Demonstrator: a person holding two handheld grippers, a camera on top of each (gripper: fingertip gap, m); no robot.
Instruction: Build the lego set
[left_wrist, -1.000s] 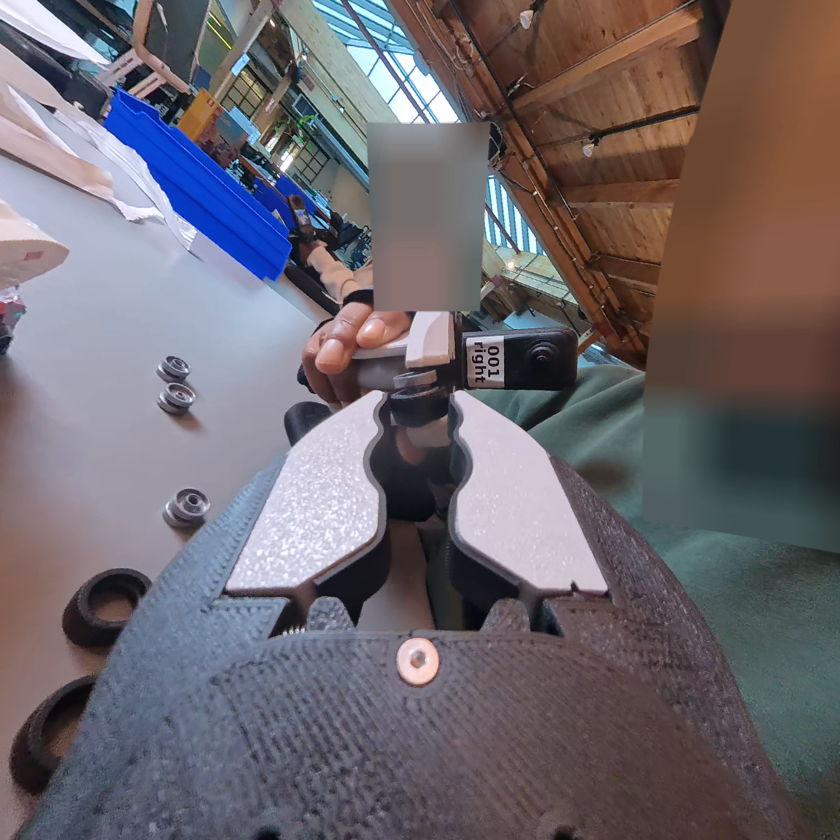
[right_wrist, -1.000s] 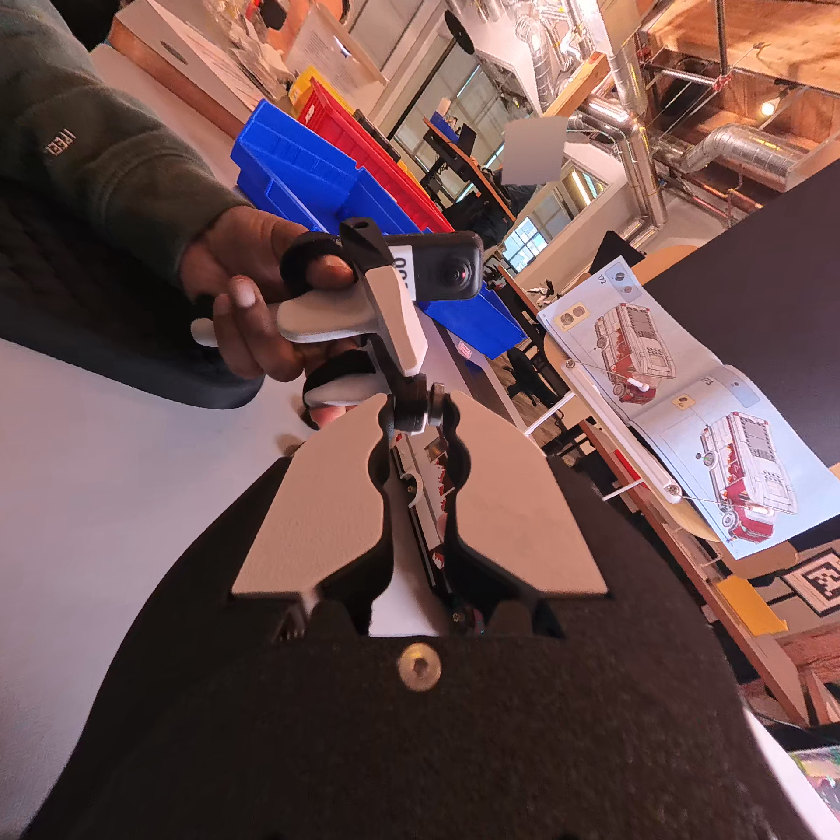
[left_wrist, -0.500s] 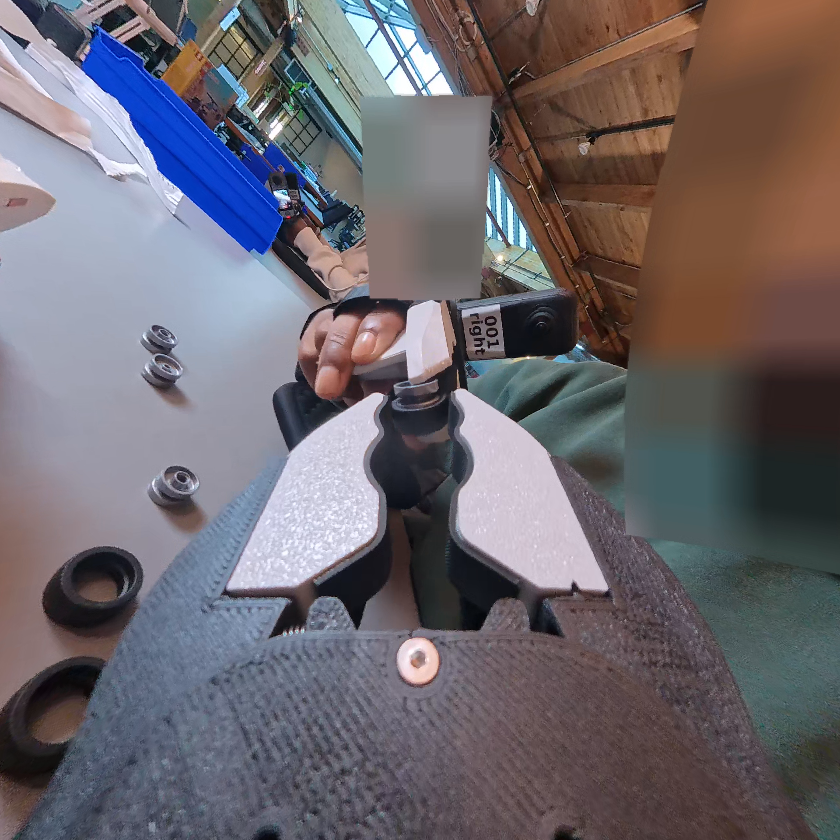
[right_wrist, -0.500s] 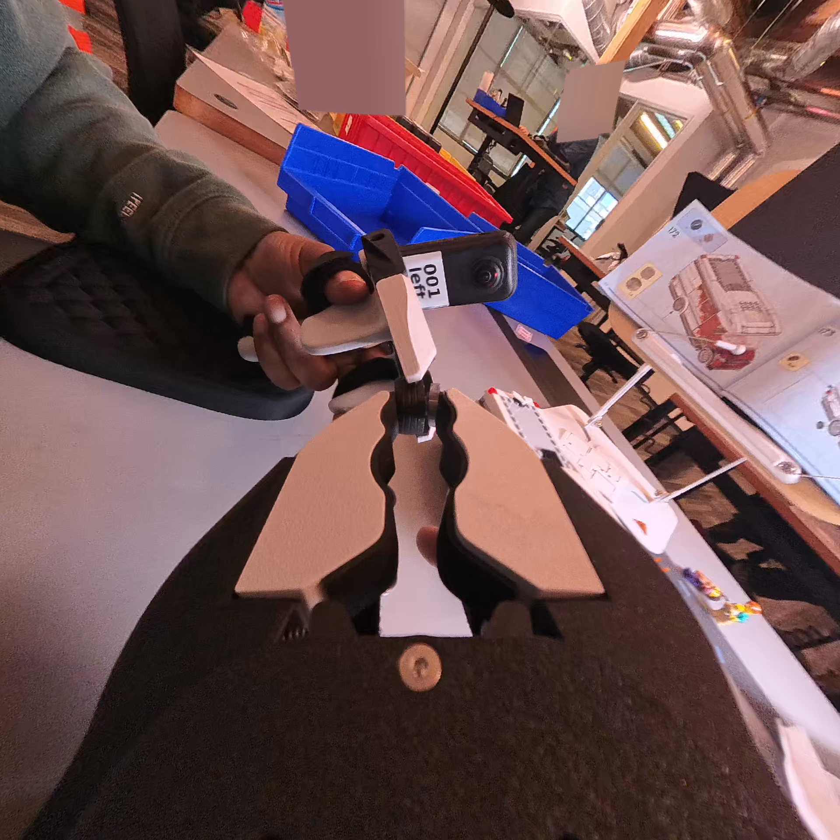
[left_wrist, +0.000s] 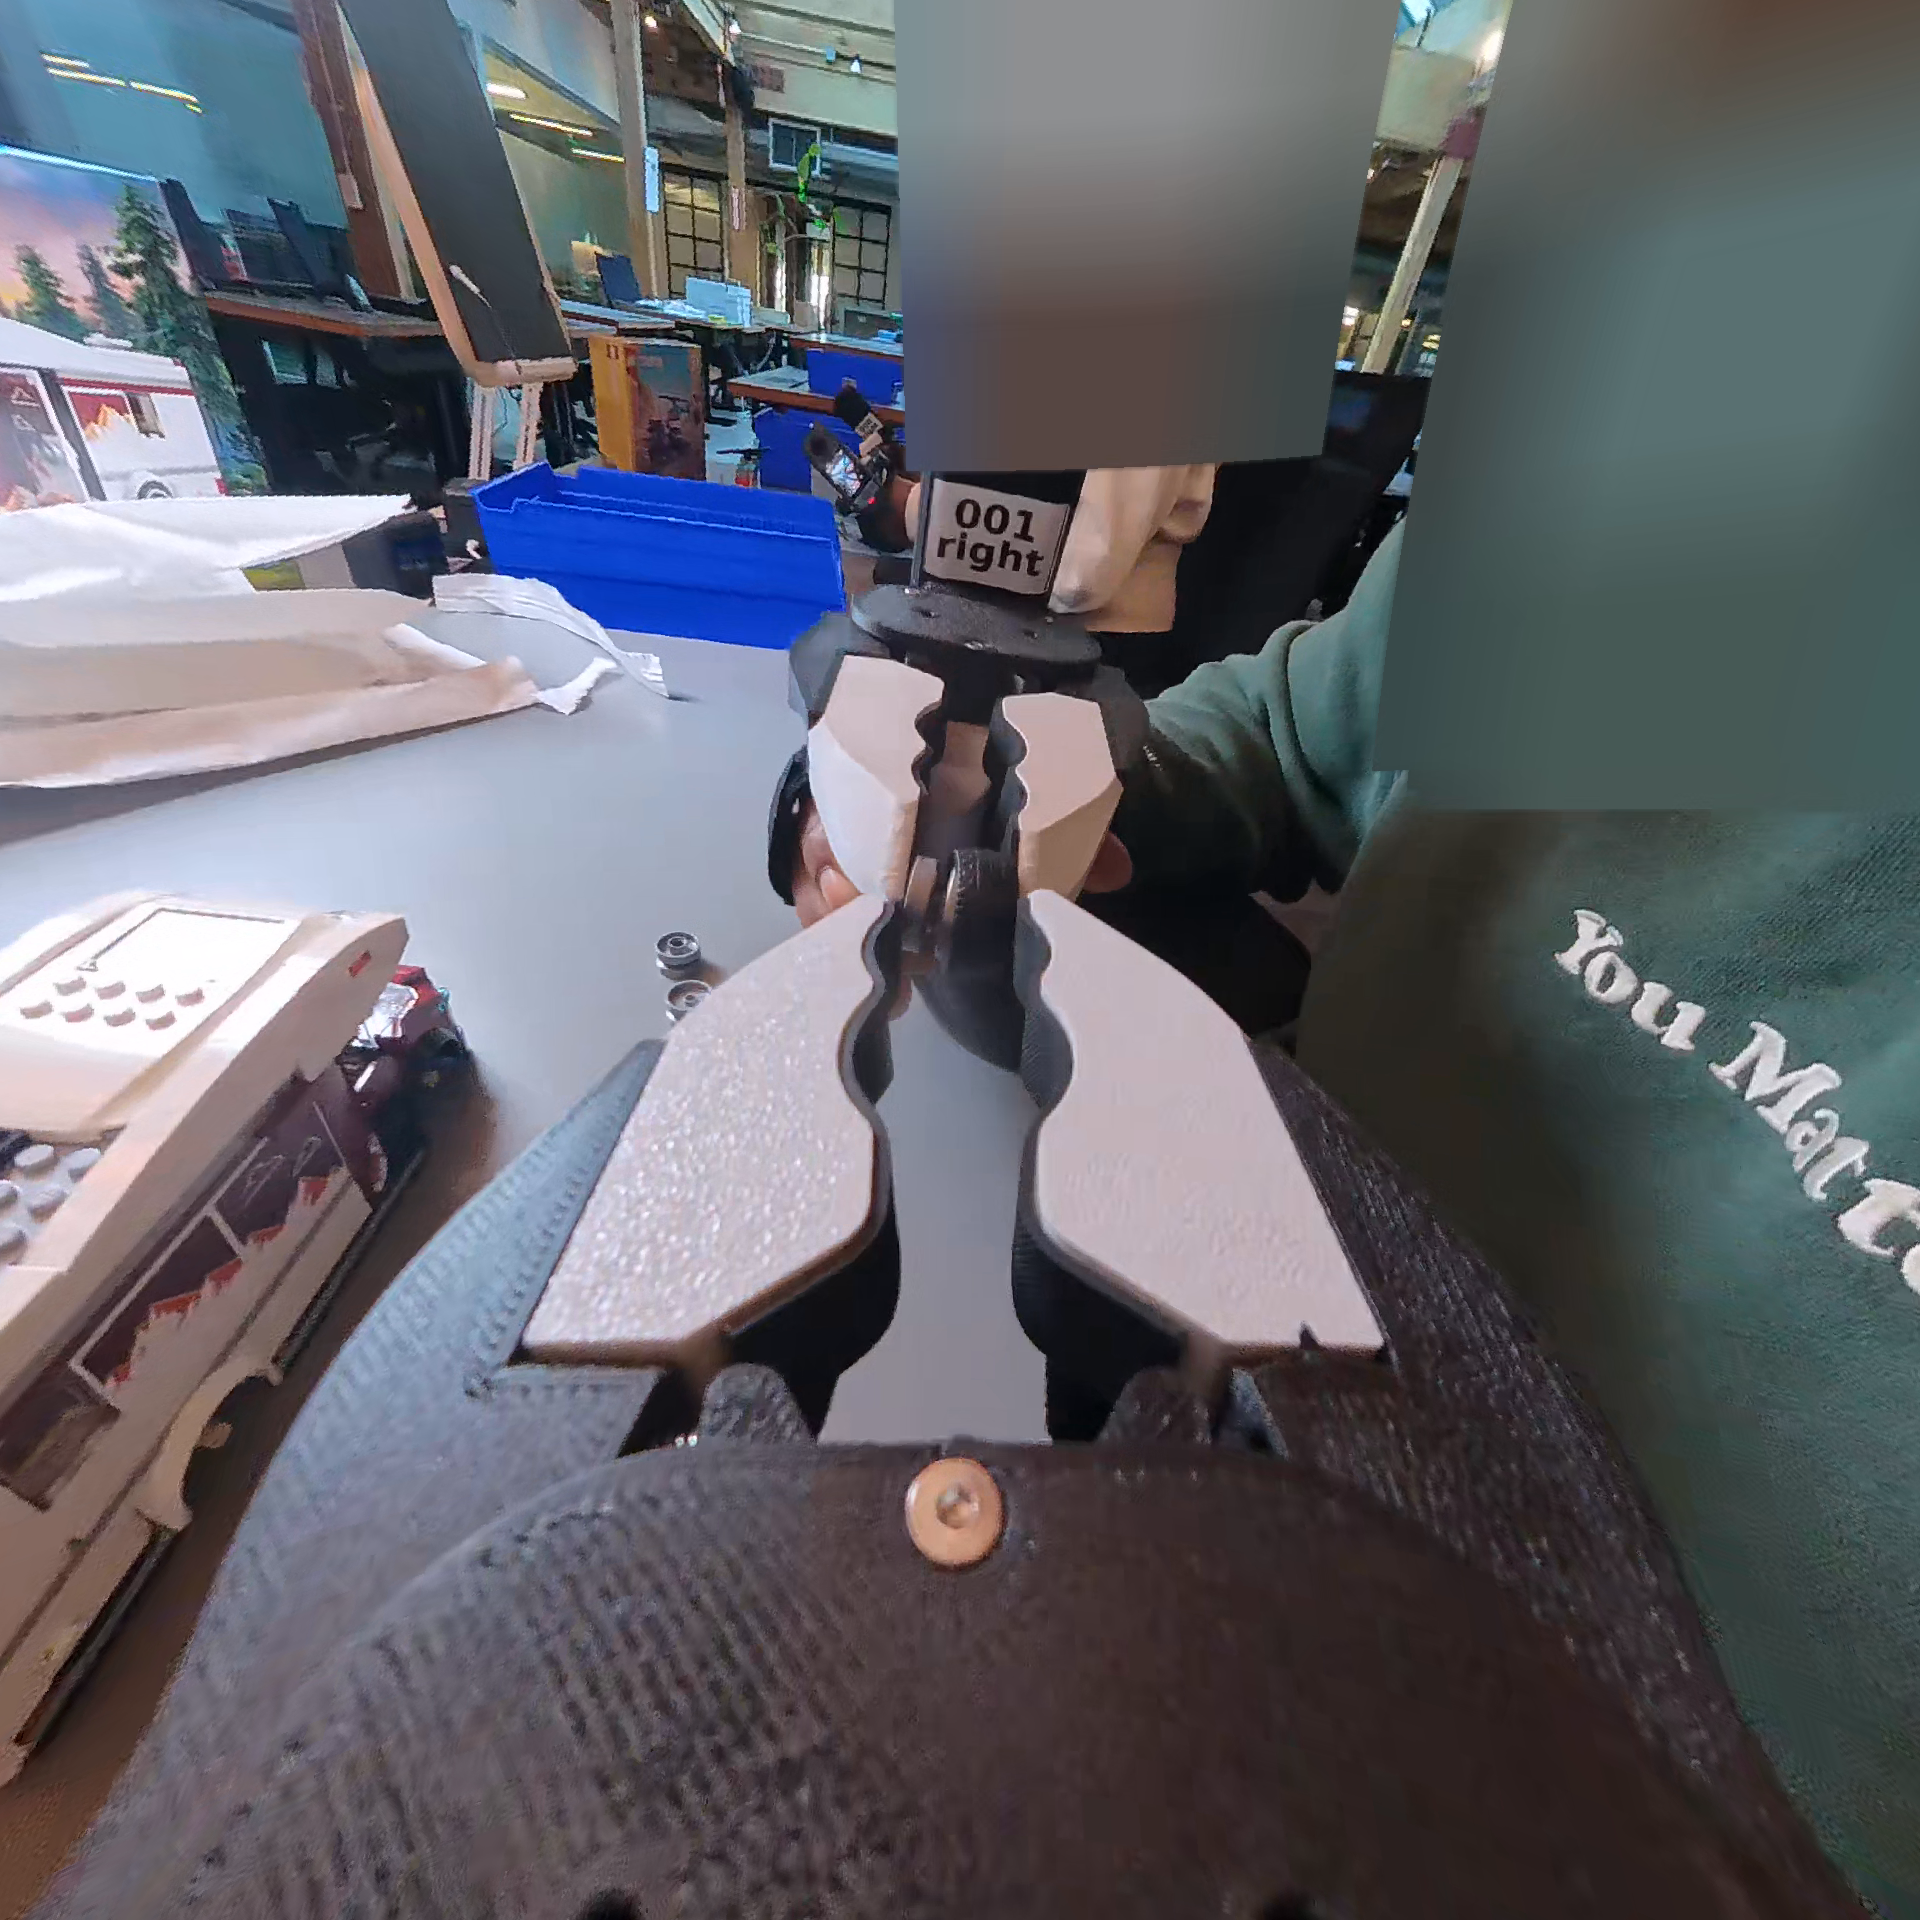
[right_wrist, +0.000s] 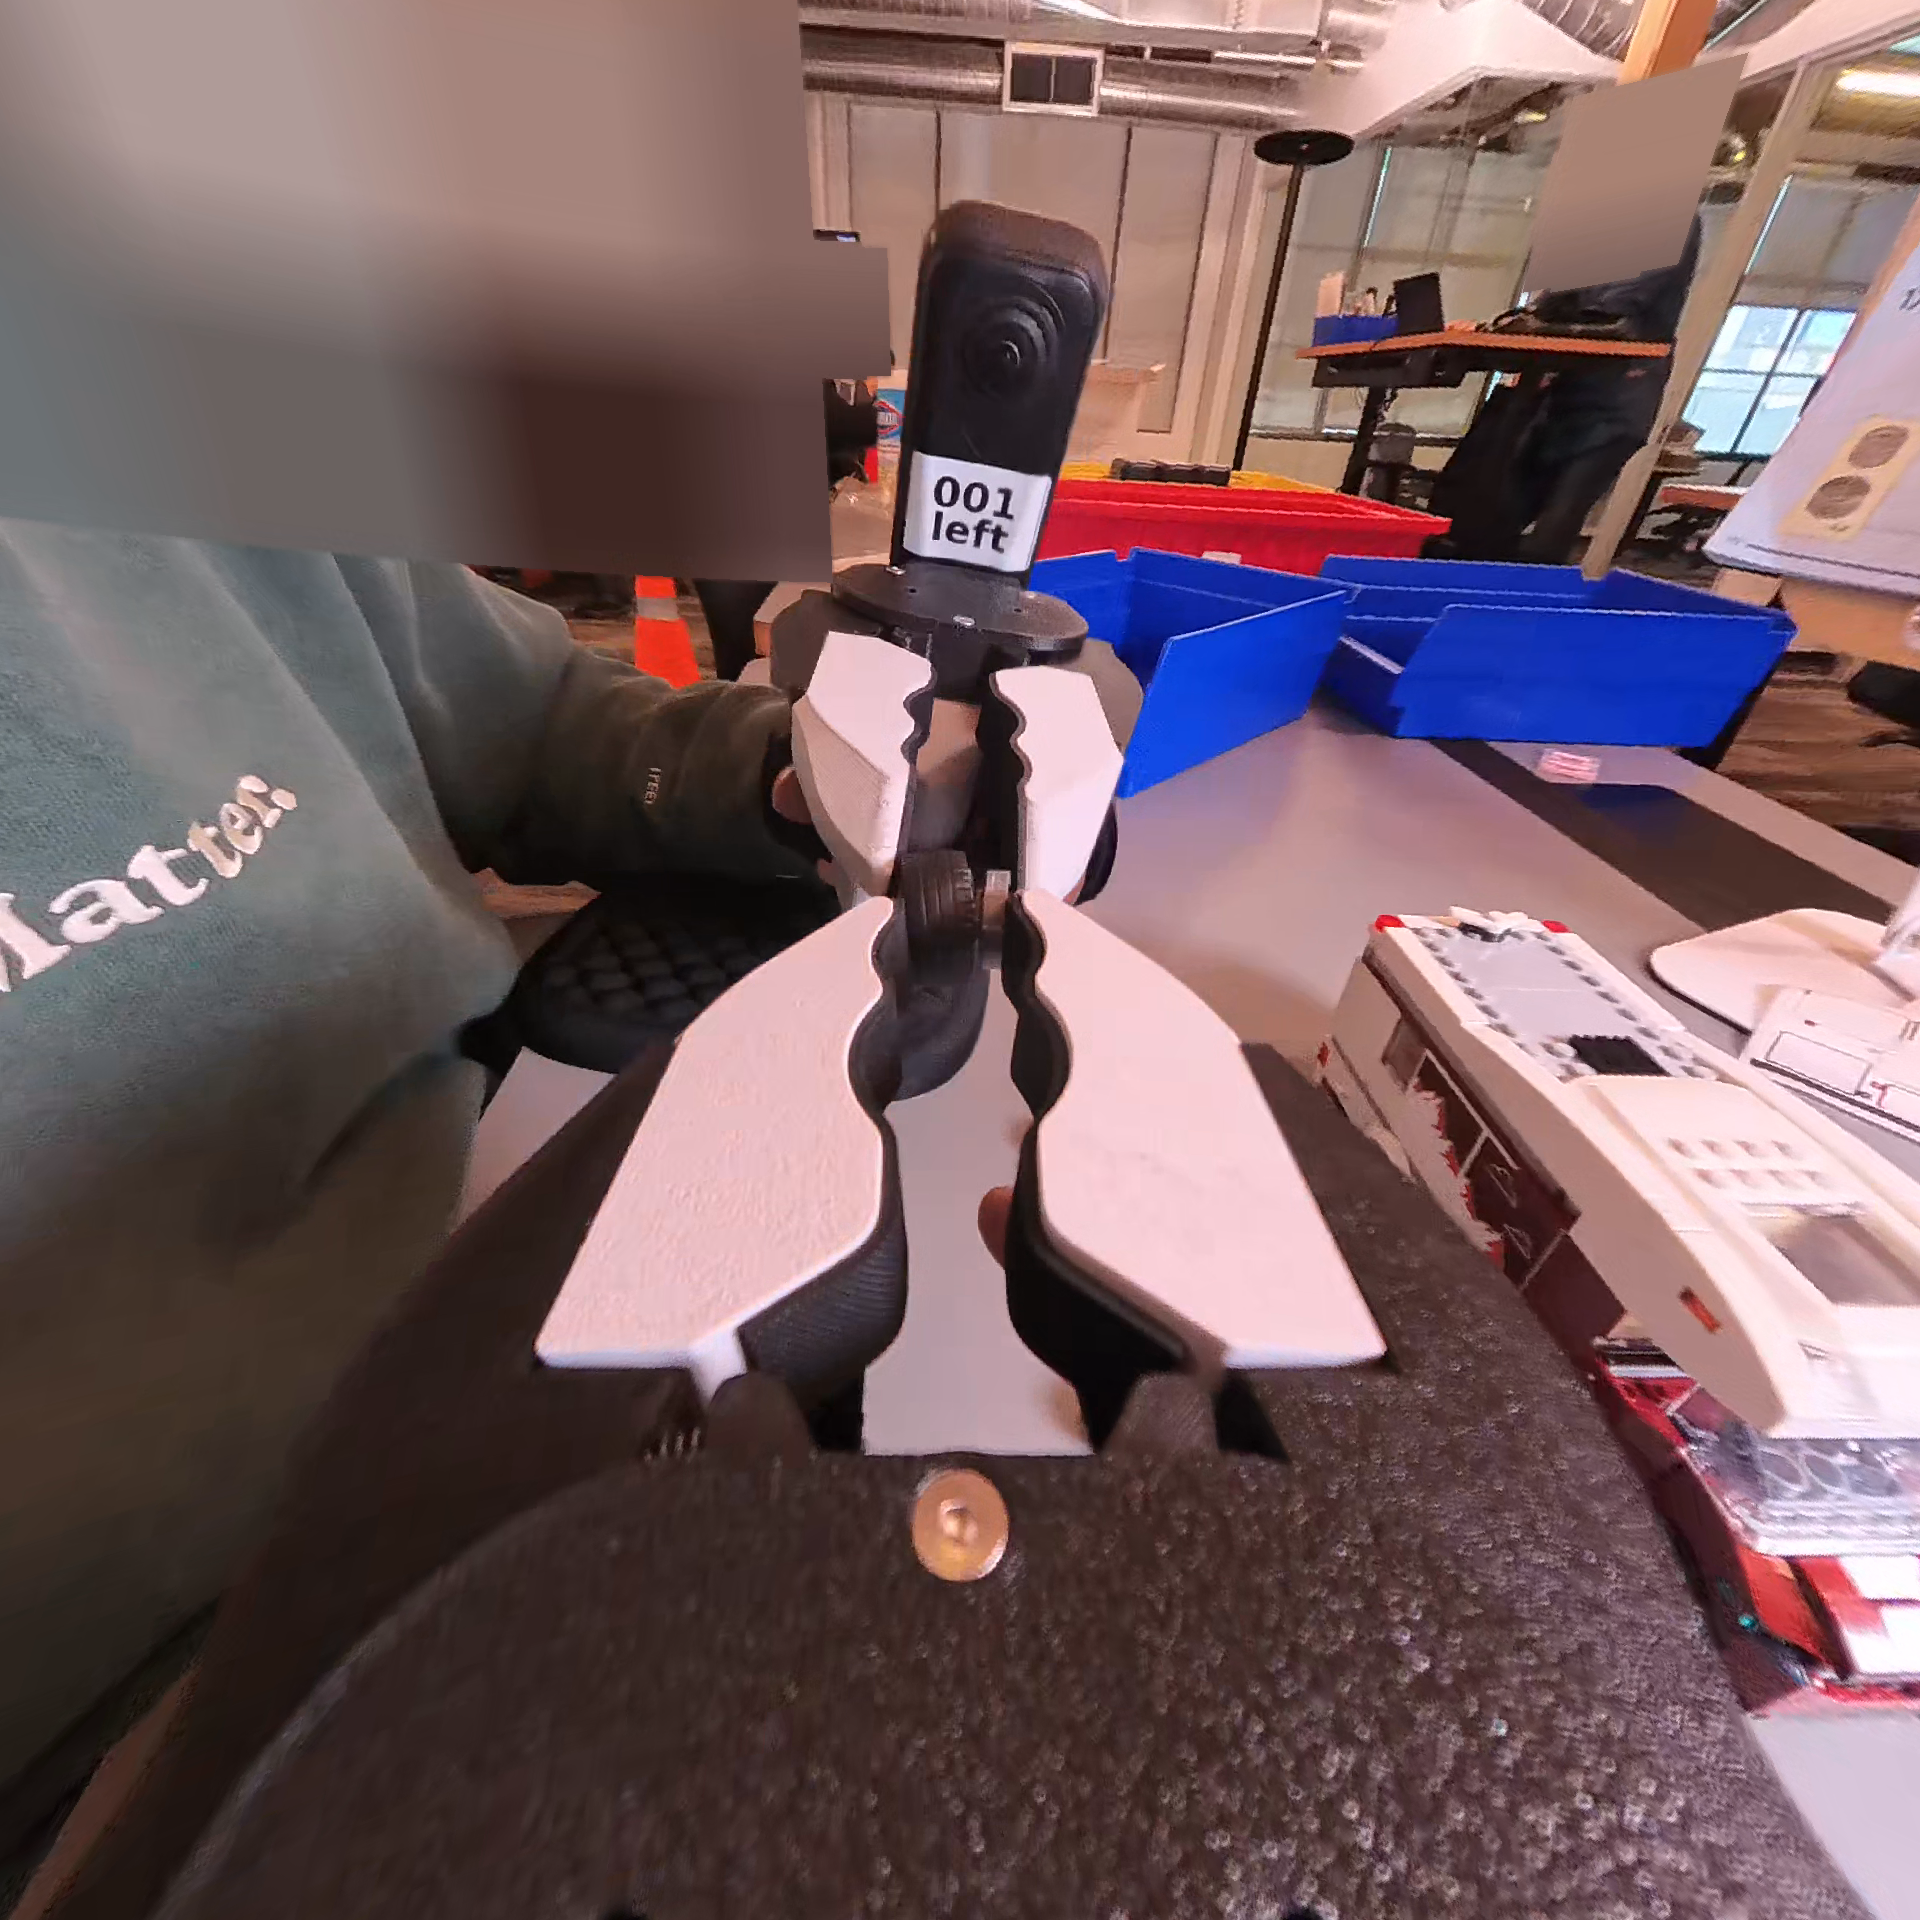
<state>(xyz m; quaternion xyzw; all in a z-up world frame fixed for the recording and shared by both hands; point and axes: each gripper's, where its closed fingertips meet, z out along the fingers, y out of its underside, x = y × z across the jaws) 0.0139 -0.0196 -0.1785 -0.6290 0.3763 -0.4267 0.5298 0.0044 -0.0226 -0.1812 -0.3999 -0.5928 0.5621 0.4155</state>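
My two grippers meet tip to tip above the grey table (left_wrist: 520, 831). A small wheel sits between both pairs of fingertips, seen edge-on. Its black tyre (left_wrist: 982, 888) is on the right and its grey rim (left_wrist: 920, 914) on the left. My left gripper (left_wrist: 961, 914) is shut on it, one pad on the rim and one on the tyre. My right gripper (right_wrist: 954, 904) grips the same wheel from the other side, tyre (right_wrist: 940, 888) on the left and rim (right_wrist: 994, 896) on the right. Each gripper shows head-on in the other's view.
A white and dark red brick camper van (left_wrist: 156, 1195) stands on the table, also in the right wrist view (right_wrist: 1610, 1143). Two loose grey rims (left_wrist: 681, 971) lie near it. White paper bags (left_wrist: 208, 644), blue bins (right_wrist: 1558, 644) and a red bin (right_wrist: 1226, 520) stand farther back. The person's green sweatshirt (left_wrist: 1610, 1143) is close. My left and right fingertips are right by each other.
Both grippers have swung level and now face each other tip to tip; before, the right one reached across the left's tips from the side. The left jaws have closed slightly on the wheel.
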